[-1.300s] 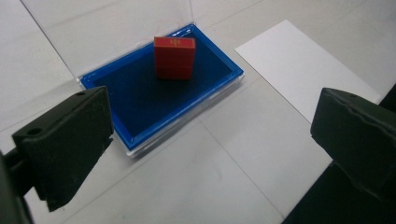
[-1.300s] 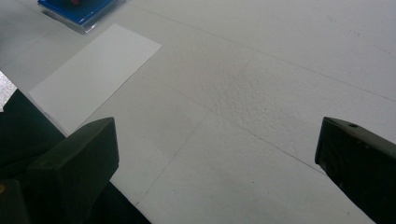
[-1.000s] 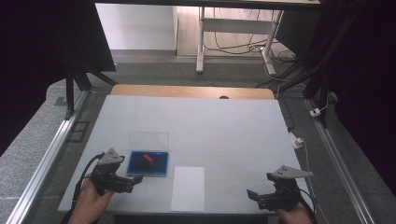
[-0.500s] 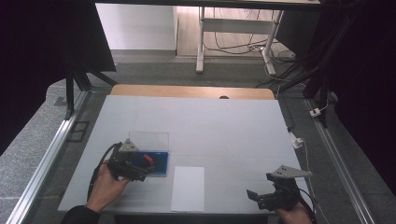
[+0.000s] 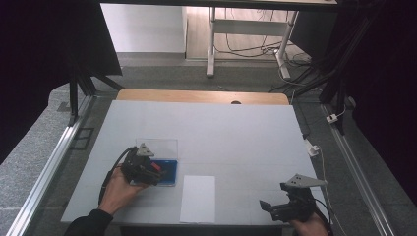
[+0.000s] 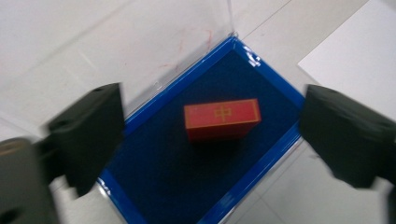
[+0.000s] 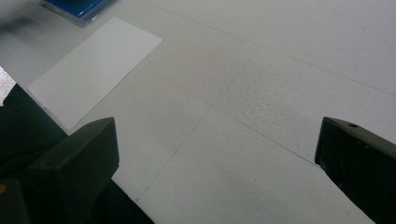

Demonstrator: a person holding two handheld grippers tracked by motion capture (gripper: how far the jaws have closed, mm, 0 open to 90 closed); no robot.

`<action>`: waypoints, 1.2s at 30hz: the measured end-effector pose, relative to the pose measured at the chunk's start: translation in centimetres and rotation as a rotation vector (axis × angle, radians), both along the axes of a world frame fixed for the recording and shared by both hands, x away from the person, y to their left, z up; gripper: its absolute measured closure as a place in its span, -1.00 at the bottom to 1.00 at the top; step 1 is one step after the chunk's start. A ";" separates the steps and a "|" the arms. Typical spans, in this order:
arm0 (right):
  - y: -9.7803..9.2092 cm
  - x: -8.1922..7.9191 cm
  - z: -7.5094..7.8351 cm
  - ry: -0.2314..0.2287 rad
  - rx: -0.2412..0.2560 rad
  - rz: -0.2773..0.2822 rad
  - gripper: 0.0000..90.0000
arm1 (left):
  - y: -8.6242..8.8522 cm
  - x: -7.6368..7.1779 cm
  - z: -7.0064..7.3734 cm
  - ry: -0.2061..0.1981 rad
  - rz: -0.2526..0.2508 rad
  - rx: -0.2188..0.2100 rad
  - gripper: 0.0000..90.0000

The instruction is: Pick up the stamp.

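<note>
Left tongs point(image 6: 210, 140) spread over red block point(image 6: 222, 119), lengthwise between jaws; right tongs point(image 7: 217, 168) spread.

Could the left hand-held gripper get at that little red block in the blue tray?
Probably yes. The left hand-held gripper is above the blue tray, jaws spread wide on either side of the red block, with nothing lying between them.

Only thing I can sort of read is on the red block point(image 6: 221, 118) in the blue tray point(image 6: 261, 164) under my left gripper: a gold mark looking like 中. Fainter marks beside it are too blurry.
</note>
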State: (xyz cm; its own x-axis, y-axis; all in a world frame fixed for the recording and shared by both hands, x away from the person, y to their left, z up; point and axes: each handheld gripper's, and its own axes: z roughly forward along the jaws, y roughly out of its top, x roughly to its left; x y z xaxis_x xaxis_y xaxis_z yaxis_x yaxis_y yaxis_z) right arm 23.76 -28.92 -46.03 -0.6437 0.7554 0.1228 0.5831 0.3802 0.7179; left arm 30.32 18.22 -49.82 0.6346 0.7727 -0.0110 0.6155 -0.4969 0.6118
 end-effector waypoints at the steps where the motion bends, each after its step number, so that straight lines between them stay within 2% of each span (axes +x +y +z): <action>1: 0.0 0.0 0.0 0.001 -0.001 -0.001 -1.00 | 0.0 0.0 0.0 0.005 -0.006 -0.002 -0.52; 2: 0.0 0.0 0.0 0.001 -0.001 -0.001 -1.00 | 0.1 0.0 0.0 0.008 -0.009 -0.001 -0.52; 4: 0.0 0.0 0.0 0.002 -0.006 0.001 -1.00 | 0.0 0.0 0.1 0.004 -0.016 0.009 -0.29; 7: 0.1 0.0 0.0 0.003 -0.005 0.005 -1.00 | 0.0 -0.1 0.1 0.002 -0.025 0.015 -0.10; 8: 0.1 0.0 0.0 0.003 -0.005 0.005 -1.00 | 0.0 -0.1 0.2 0.002 -0.030 0.017 -0.10; 11: 0.1 0.0 0.0 0.003 -0.004 0.011 -1.00 | -0.1 -0.1 0.2 0.011 -0.042 0.020 0.23; 19: 0.2 0.0 0.0 0.002 -0.011 0.016 -1.00 | -0.3 -0.2 0.4 0.007 -0.037 0.034 0.28; 24: 0.2 0.0 0.0 -0.001 -0.013 0.020 -1.00 | 0.2 -0.3 0.8 -0.001 -0.030 -0.007 0.28; 31: 0.2 0.0 0.0 0.001 -0.016 0.024 -1.00 | 0.3 -0.7 1.4 -0.025 -0.030 -0.025 0.28; 36: 0.2 0.0 -0.1 0.001 -0.017 0.026 -1.00 | 0.3 -0.9 1.9 -0.044 -0.026 -0.057 0.28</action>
